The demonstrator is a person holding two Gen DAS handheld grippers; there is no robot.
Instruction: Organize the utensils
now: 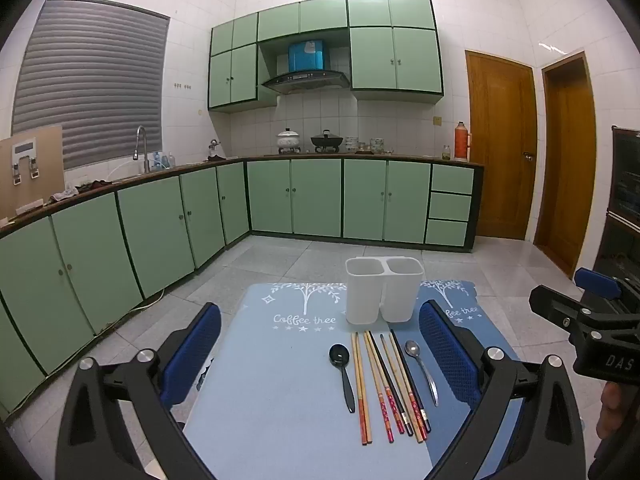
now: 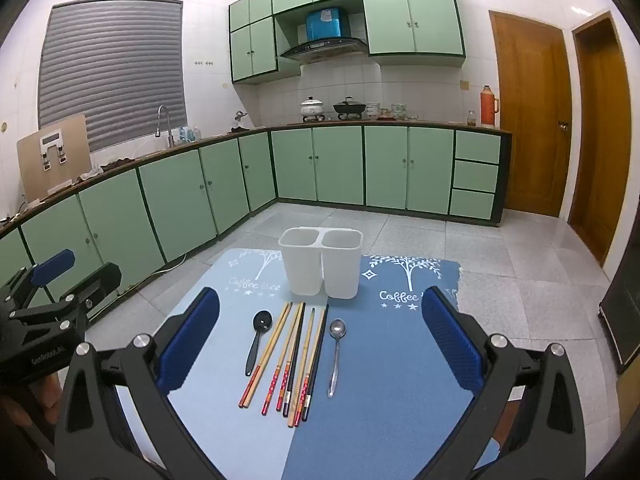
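Note:
A white two-compartment utensil holder (image 1: pixel 382 290) (image 2: pixel 321 261) stands upright at the far side of a blue mat (image 1: pixel 280 380) (image 2: pixel 380 380). In front of it lie a black spoon (image 1: pixel 345 372) (image 2: pixel 257 338), several chopsticks (image 1: pixel 386 384) (image 2: pixel 292 358) side by side, and a metal spoon (image 1: pixel 422 368) (image 2: pixel 335 354). My left gripper (image 1: pixel 320 360) is open and empty, hovering above the utensils. My right gripper (image 2: pixel 320 344) is open and empty, also above them. Each gripper shows at the edge of the other's view, the right one (image 1: pixel 592 320) and the left one (image 2: pixel 52 304).
The mat is two-toned, light blue left and darker blue right, printed "Coffee tree". Beyond it is grey tile floor (image 1: pixel 280 256), green cabinets (image 1: pixel 160 224) along the left and back, and wooden doors (image 1: pixel 504 148) at the right.

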